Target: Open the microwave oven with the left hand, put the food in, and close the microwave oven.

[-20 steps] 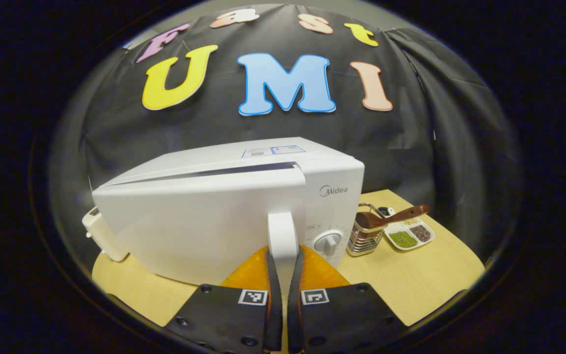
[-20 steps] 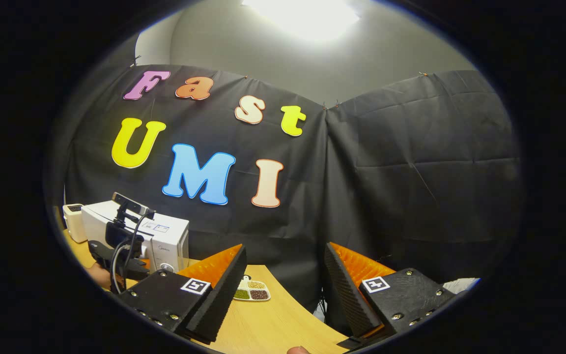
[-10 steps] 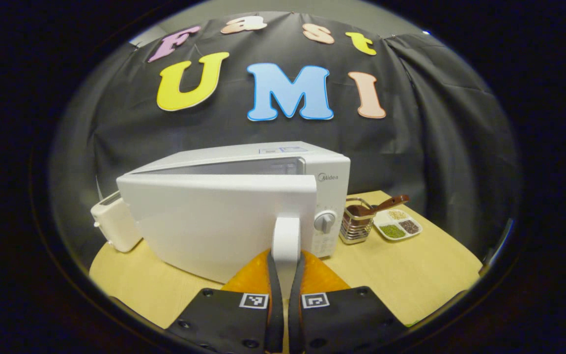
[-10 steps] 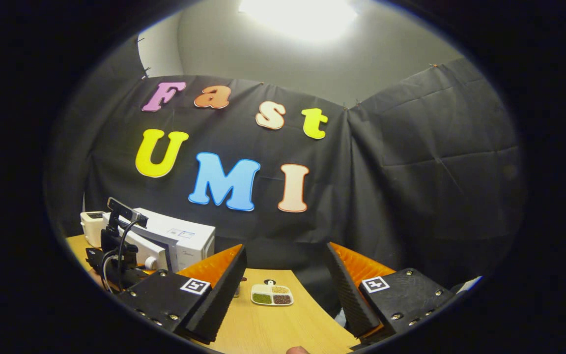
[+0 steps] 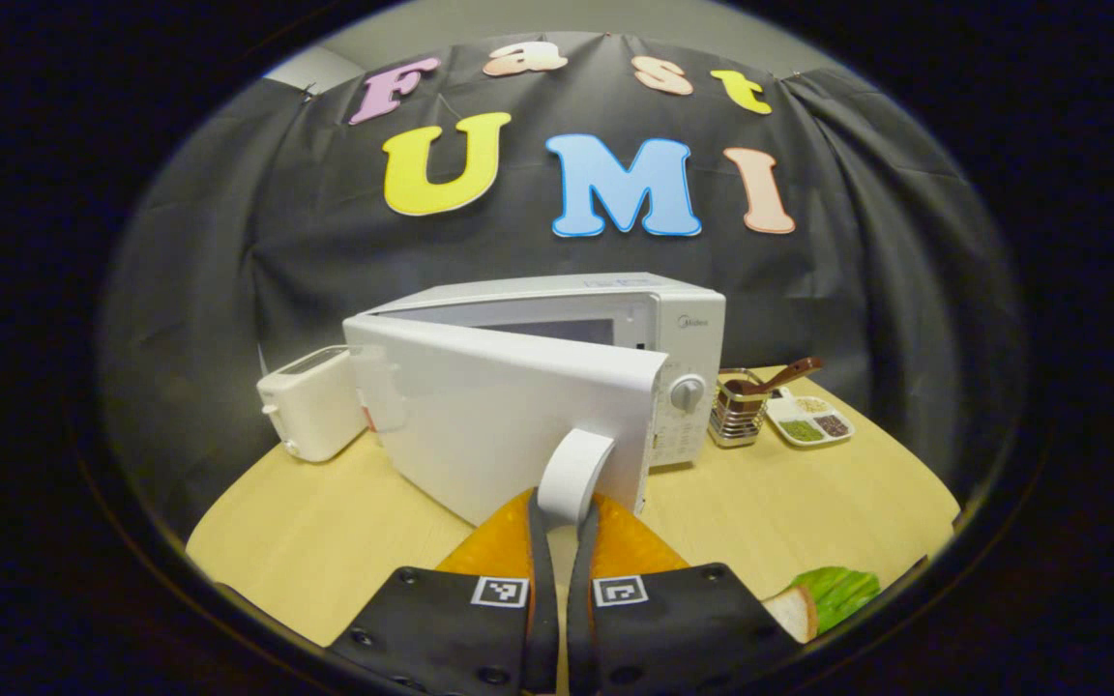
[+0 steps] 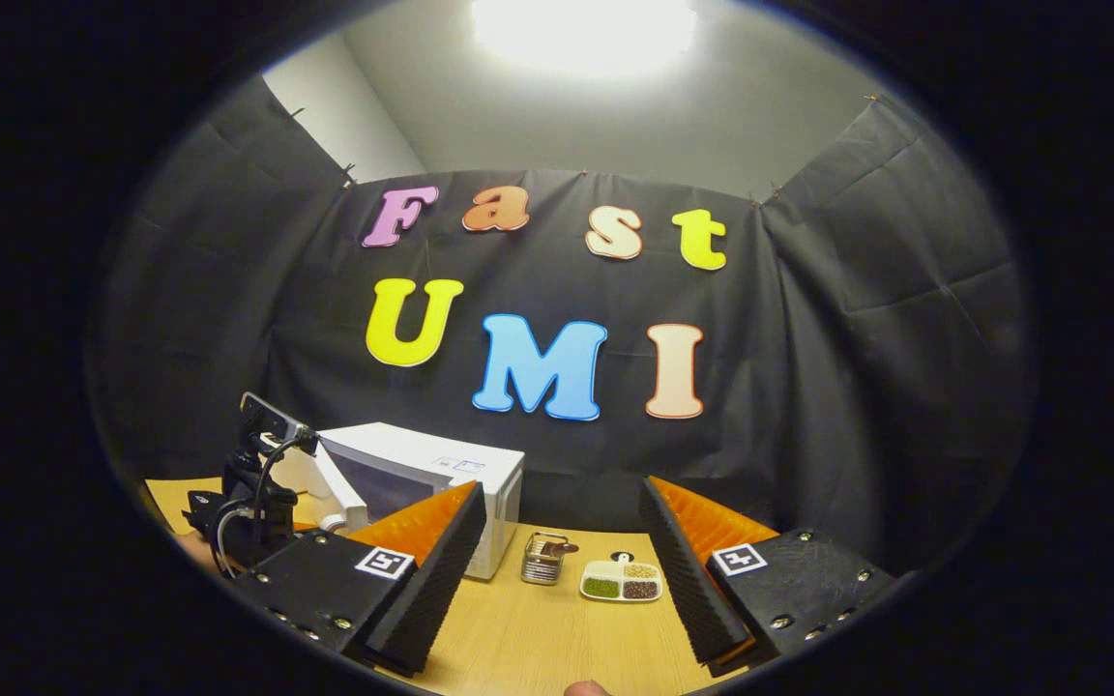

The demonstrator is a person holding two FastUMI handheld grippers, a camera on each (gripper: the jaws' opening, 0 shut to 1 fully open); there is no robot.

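Tabletop (image 5: 325, 522): light wood grain. White toaster (image 5: 313, 401) at the far left, close to the black cloth wall. Metal wire basket (image 5: 737, 420) toward the right, a brown-handled utensil (image 5: 781, 374) leaning out of it, handle pointing right. Just beside the basket, to its right, a white divided dish (image 5: 806, 422) holding green, brown and pale grains in separate compartments. Right gripper view: basket (image 6: 542, 560) and dish (image 6: 622, 583) side by side, apart.

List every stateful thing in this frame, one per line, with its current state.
Microwave door: partly open, swung outward.
Door handle: clamped between the left gripper's fingers.
Left gripper: shut on the handle.
Right gripper: open, holding nothing.
Food: on the table, not yet inside.
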